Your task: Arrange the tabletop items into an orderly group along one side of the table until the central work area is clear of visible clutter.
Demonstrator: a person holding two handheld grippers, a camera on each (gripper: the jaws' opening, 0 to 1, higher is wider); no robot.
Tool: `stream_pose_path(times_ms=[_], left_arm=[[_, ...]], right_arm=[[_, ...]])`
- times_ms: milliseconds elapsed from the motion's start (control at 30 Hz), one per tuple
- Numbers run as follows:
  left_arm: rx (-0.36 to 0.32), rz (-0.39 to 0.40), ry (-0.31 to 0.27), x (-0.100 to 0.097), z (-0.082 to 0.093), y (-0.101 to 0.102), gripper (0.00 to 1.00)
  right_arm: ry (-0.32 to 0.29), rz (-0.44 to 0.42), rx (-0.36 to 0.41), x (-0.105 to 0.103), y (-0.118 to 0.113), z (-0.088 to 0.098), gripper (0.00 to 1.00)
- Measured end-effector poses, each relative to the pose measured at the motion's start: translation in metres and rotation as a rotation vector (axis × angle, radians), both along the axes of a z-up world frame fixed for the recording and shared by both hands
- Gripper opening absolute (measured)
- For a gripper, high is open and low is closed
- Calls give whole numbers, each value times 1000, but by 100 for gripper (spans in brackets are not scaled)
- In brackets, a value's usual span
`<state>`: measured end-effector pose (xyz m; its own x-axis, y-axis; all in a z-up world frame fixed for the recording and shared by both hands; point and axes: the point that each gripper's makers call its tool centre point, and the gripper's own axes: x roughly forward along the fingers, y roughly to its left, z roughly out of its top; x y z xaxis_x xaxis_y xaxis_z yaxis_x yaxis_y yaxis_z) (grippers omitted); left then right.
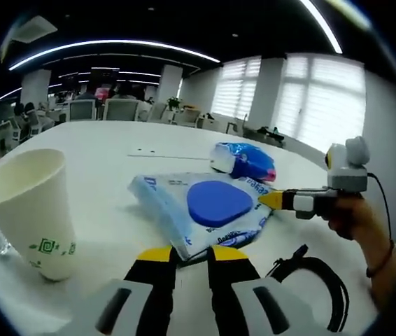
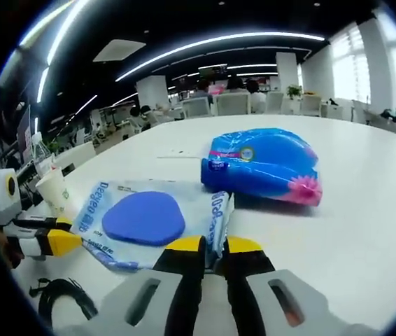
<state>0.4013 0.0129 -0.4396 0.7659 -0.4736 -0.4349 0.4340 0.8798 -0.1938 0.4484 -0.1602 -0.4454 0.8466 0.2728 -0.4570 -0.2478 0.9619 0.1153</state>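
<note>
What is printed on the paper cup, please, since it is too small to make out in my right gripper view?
Observer: The paper cup carries a small green print near its base.
Operator: How does my right gripper look from the other side?
Observer: The right gripper comes to one closed yellow tip at the edge of the wipes pack, and the hand holding it has a thin band at the wrist.
Operator: And the left gripper?
Observer: The left gripper has its fingers closed on the pack's near corner.

Left tongs (image 1: 192, 253) nearly closed — right tongs (image 2: 214, 245) too (hand-held).
</note>
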Motion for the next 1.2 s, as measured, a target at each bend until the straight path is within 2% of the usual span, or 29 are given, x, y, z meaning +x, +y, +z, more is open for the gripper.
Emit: stream_pose_path(times_ms=[167, 333, 700, 1200], left_arm=[[5, 2, 1, 0, -1, 1, 7], [70, -5, -30, 1, -1, 5, 6], [86, -6, -44, -1, 1, 4, 4], [89, -11, -49, -5, 7, 6, 4]], right_arm=[[-4, 1, -5, 1, 0, 0, 5], [-15, 7, -19, 1, 0, 1, 3], [-5, -14, -17, -4, 0, 4, 2], [-33, -4, -94, -13, 2, 17, 1]])
